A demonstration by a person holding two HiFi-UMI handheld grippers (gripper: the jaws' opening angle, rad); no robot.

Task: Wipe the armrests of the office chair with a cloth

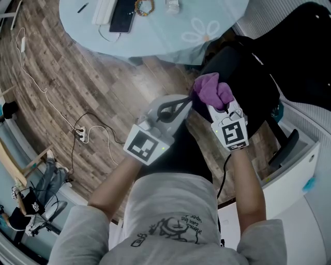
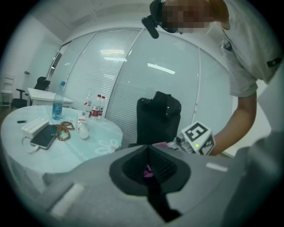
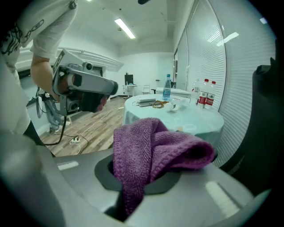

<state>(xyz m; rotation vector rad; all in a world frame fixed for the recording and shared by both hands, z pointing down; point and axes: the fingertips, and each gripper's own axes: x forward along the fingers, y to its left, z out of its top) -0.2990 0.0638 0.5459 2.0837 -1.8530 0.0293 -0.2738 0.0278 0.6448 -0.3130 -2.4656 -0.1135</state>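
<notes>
My right gripper (image 1: 217, 105) is shut on a bunched purple knitted cloth (image 1: 212, 91), which fills the middle of the right gripper view as the cloth (image 3: 153, 148), draped over the jaws. My left gripper (image 1: 189, 101) is shut, its tips just left of the cloth; I cannot tell whether they touch it. In the left gripper view a sliver of purple shows behind the closed left gripper (image 2: 148, 167). The black office chair (image 1: 243, 62) stands just beyond both grippers, one armrest (image 1: 286, 148) at the lower right. The chair back (image 2: 158, 117) stands ahead in the left gripper view.
A round table (image 1: 170, 36) with a pale cover holds a phone (image 1: 122, 14), beads and small items at the top. A power strip (image 1: 81, 135) and cables lie on the wood floor to the left. A white cabinet (image 1: 297, 173) stands on the right.
</notes>
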